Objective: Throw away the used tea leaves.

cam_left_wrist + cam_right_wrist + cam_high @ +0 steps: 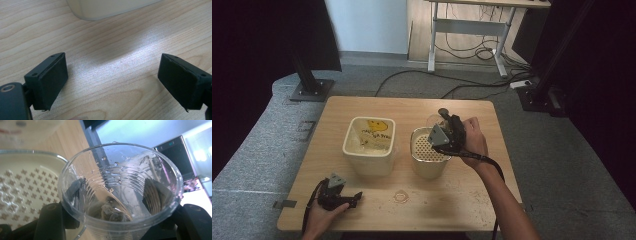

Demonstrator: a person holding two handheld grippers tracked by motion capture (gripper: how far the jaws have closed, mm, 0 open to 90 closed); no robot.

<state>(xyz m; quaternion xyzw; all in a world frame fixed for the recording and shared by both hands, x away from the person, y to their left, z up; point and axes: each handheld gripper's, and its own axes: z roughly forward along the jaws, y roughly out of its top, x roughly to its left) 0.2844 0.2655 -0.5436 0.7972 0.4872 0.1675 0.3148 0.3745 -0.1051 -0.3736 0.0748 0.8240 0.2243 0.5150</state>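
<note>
Desk frame w/ cables on floor behind table.

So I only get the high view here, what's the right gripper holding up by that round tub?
Observer: A clear plastic cup, clamped between the right gripper's jaws.
Operator: Anything in it?
Observer: Droplets on the wall and a small brownish lump at the bottom; I cannot tell what it is.
Operator: And the tub?
Observer: The strainer tub has a perforated insert with cross-shaped holes.
Operator: The left gripper?
Observer: The left gripper is open over bare wooden table, holding nothing.
</note>
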